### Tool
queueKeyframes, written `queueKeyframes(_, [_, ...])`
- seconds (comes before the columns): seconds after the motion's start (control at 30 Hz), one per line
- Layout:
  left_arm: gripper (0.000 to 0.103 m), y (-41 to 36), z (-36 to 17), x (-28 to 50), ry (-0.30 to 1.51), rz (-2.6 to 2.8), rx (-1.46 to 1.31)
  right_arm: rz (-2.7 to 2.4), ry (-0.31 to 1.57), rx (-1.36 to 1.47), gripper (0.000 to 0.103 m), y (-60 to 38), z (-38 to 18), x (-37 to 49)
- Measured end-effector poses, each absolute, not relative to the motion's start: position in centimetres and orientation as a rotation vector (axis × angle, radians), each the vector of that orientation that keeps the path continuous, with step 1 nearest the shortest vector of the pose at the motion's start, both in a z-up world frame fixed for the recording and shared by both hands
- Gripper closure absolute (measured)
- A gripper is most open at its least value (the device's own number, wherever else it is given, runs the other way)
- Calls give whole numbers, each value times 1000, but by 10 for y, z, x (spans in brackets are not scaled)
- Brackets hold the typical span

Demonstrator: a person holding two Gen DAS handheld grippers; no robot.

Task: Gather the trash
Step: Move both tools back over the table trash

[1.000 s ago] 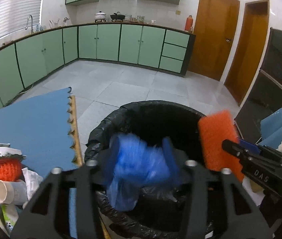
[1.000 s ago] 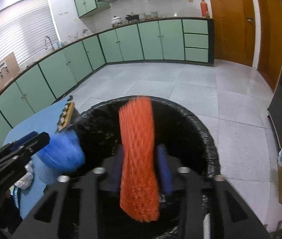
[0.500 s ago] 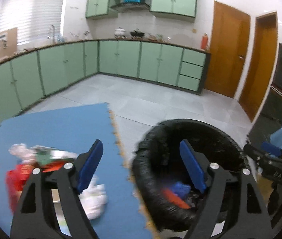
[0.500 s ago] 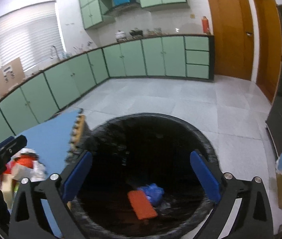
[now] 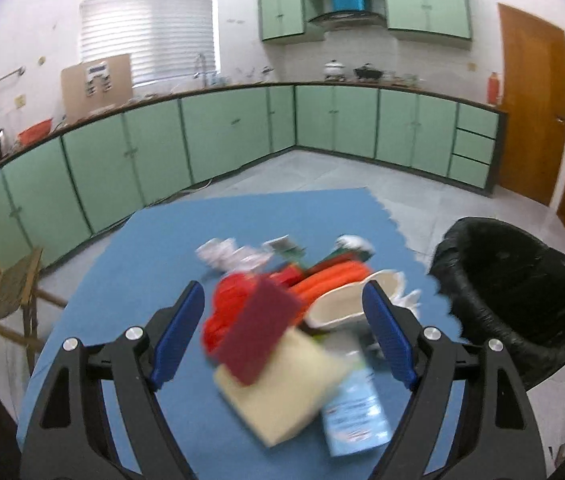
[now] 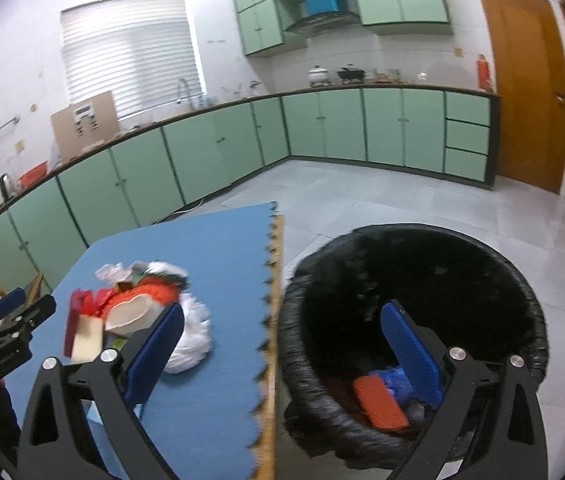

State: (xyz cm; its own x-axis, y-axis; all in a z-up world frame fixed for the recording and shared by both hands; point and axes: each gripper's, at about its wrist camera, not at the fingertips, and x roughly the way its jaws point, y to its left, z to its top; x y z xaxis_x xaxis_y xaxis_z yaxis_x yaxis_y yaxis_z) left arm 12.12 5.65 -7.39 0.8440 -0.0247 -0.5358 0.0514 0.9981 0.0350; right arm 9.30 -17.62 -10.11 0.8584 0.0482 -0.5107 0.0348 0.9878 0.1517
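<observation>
Left tool (image 5: 284, 338) gapes wide, empty, over the trash pile (image 5: 294, 312) on the blue counter (image 5: 170, 248). Right tool (image 6: 282, 350) also released; bin (image 6: 414, 336) at three o'clock. Carton print (image 5: 356, 420) too blurred to read.

trash pile (image 5: 294, 320): mixed, heaped on blue mat | bin (image 6: 414, 320): black-lined, holds orange and blue scraps

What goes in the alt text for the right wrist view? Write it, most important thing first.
The open right gripper hovers between a blue foam-mat table with a pile of mixed trash and a black-bagged round bin. An orange foam net and blue plastic bag lie inside the bin.
</observation>
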Motion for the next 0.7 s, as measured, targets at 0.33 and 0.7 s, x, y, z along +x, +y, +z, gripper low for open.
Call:
queueKeyframes(0.33, [28,81,-100,124,599,-39,21,75,563,99,7,-120,-111,110])
queueKeyframes(0.7, [28,76,-127,154,638,-63,45,84,608,78,7,-111,-123,127])
